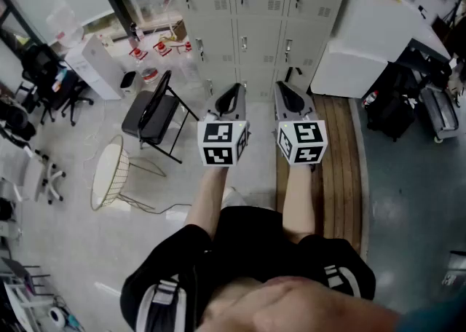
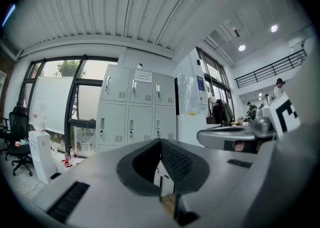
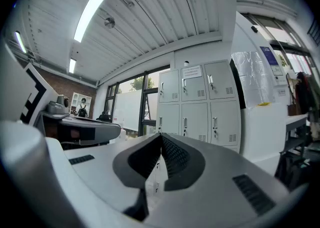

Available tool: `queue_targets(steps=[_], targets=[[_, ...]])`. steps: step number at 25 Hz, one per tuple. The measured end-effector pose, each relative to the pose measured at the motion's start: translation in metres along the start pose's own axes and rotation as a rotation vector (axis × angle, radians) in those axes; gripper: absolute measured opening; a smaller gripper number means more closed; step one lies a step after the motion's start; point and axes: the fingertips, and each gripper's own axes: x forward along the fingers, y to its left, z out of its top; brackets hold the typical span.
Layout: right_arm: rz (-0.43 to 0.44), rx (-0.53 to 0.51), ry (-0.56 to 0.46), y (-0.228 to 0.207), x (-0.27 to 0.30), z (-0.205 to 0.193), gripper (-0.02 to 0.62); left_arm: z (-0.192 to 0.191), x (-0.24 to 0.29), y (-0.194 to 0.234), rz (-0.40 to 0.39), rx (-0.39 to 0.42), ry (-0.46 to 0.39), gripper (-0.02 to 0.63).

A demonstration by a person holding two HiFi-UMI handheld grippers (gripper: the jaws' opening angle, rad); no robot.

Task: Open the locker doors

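A bank of pale grey lockers [image 1: 258, 17] stands ahead of me, three columns wide, and every door I can see is closed, each with a small handle. It also shows in the left gripper view as lockers [image 2: 132, 109] and in the right gripper view as lockers [image 3: 197, 104], still some way off. My left gripper [image 1: 233, 92] and right gripper [image 1: 285, 90] are held level side by side in front of my body, pointing at the lockers. The left gripper [image 2: 161, 142] has its jaws together with nothing between them. So does the right gripper [image 3: 160, 136].
A black folding chair [image 1: 154, 116] and a white wire stool [image 1: 109, 174] stand to the left. Wooden planks [image 1: 336, 156] lie on the floor to the right, beside a large white cabinet [image 1: 378, 25]. Office chairs [image 1: 44, 76] and a white box unit [image 1: 95, 68] are at far left.
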Motion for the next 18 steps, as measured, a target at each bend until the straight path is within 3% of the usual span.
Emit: queue_targets(steps=[18], targets=[[0.039, 0.050, -0.013, -0.001, 0.013, -0.008, 0.018, -0.006, 0.005, 0.001, 0.003, 0.001, 0.014, 0.011]])
